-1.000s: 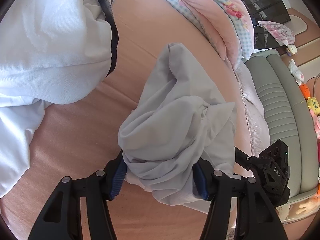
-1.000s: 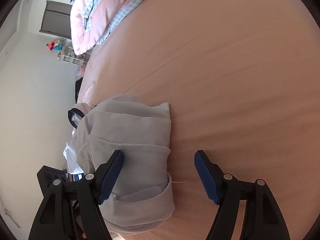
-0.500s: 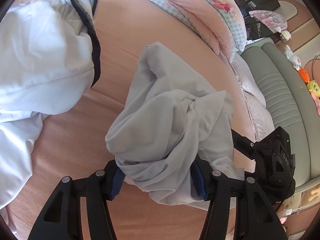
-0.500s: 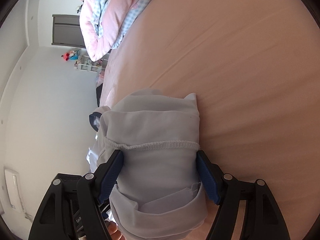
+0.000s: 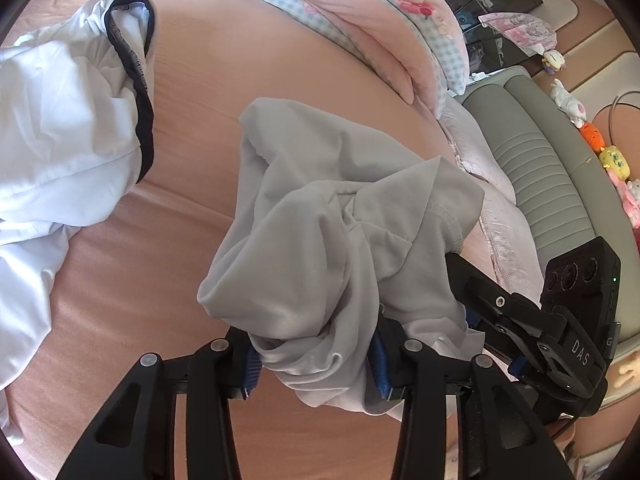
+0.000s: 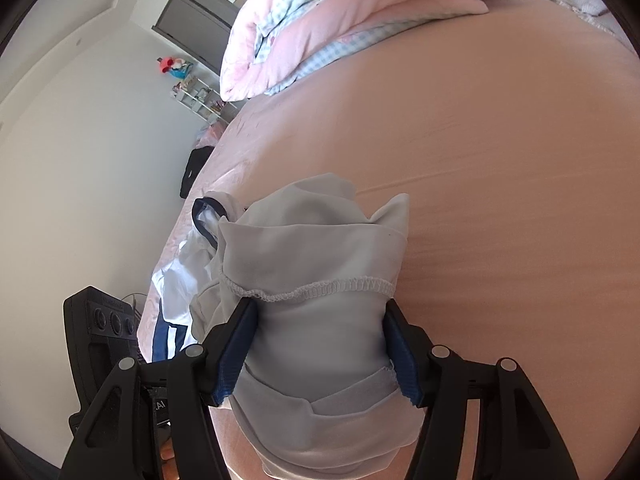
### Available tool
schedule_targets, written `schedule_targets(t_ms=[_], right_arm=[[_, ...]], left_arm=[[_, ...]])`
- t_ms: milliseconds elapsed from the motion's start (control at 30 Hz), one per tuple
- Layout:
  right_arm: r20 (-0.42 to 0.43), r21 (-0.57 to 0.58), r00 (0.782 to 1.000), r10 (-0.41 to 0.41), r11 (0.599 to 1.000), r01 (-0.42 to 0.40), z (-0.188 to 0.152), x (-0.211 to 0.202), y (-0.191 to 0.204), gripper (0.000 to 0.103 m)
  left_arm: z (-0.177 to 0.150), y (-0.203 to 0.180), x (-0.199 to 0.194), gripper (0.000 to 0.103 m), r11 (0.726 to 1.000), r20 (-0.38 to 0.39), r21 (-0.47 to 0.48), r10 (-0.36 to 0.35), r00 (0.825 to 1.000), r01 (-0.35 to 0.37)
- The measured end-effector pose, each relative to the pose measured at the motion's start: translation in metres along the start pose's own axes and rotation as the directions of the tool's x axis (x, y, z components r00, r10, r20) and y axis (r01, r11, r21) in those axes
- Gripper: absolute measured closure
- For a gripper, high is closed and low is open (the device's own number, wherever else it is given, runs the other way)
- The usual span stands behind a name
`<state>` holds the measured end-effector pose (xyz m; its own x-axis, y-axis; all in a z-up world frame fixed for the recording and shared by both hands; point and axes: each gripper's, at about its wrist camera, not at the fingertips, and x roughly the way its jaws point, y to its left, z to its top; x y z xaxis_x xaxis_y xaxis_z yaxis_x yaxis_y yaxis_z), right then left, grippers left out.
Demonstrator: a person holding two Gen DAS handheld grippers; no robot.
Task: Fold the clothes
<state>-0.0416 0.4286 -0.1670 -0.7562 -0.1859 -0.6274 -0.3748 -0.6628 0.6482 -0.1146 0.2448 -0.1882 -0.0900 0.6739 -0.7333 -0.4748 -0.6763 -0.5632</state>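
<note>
Left gripper: at the bottom middle of the left wrist view; its jaws have just been closing, and the blue pads now press on a bunched wad of the grey garment from both sides.
Right gripper: at the bottom middle of the right wrist view; its jaws have also just been closing, and they now squeeze a wider folded bundle of the same cloth, just below a stitched hem.
Right gripper seen from the left: black, at the lower right of the left wrist view, its fingers running into the cloth's right edge.
Grey garment: crumpled, filling the centre of both views, held between the two grippers over the bed; whether its far end touches the sheet I cannot tell.
Bed sheet: peach-pink, lightly creased, behind the garment across both views.
White garment: with a dark trim, heaped at the upper left of the left wrist view, apart from the grey one.
Quilt: pink with blue check, folded at the top of the right wrist view.
Sofa: grey-green and ribbed, at the right edge of the left wrist view, soft toys beside it.
</note>
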Motion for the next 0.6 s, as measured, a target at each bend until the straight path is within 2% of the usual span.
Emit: schedule_targets(t_ms=[167, 333, 600], right_arm=[[-0.029, 0.079, 0.999, 0.023, 0.997, -0.021, -0.003, -0.017, -0.011, 0.041], [-0.066, 0.115, 0.998, 0.013, 0.993, -0.006, -0.024, -0.031, -0.02, 0.041], [-0.093, 0.107, 0.996, -0.008, 0.994, 0.018, -0.036, -0.03, -0.028, 0.041]], left_arm=[[-0.011, -0.018, -0.005, 0.067, 0.999, -0.038, 0.022, -0.038, 0.999, 0.039], [-0.027, -0.029, -0.004, 0.067, 0.998, -0.086, 0.068, -0.012, 0.996, 0.018], [-0.033, -0.018, 0.0, 0.067, 0.999, -0.118, 0.018, -0.04, 0.992, 0.042]])
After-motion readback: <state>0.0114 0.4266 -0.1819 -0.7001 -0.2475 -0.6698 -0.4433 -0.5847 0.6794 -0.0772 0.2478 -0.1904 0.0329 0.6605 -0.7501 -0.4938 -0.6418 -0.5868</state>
